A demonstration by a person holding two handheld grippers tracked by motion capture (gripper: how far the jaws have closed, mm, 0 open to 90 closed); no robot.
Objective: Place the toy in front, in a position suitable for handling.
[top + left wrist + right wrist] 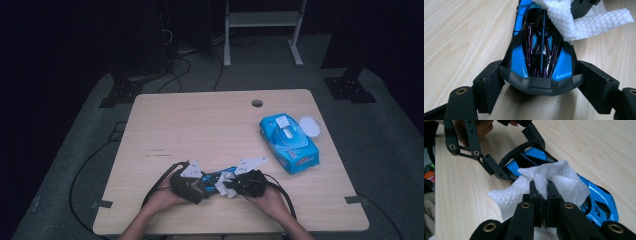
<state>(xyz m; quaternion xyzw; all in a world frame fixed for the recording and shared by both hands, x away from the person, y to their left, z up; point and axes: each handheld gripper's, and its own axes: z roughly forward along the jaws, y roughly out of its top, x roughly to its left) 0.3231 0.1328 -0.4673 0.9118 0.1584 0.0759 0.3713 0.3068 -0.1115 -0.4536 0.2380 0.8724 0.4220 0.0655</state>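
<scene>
my left gripper [541, 82] clamps a glossy blue-and-black toy car [540, 50]; my right gripper [546, 188] pinches a white wipe [554, 181] draped over it. all on a pale wooden table [200, 125] in a dark room.

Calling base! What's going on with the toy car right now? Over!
Left gripper clamps toy car. Right gripper pinches wipe on it. Wipes pack well aside.
</scene>
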